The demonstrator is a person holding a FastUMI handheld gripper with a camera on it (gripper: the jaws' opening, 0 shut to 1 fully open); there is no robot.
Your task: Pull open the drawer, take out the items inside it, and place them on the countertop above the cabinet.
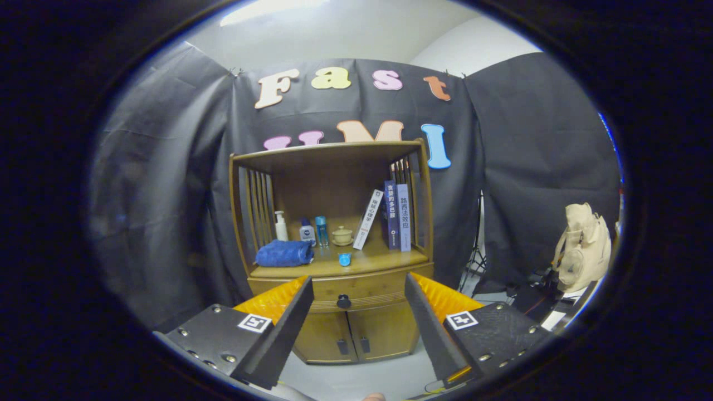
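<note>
While drawer [341,289] closed, tongs [356,289] agape

Cabinet [362,328]: varnished wood, smooth, slight sheen. Drawer [356,289] knob [343,301]: black, glossy. Towel [284,253]: blue, soft nap. Gripper [356,312], jaws apart: matt black plates, orange ribbed plastic. Bag [582,245]: beige cloth.

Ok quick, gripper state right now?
Gripper: open, holding nothing; the closed drawer's black knob sits beyond it, in line with the gap between the fingers.
</note>
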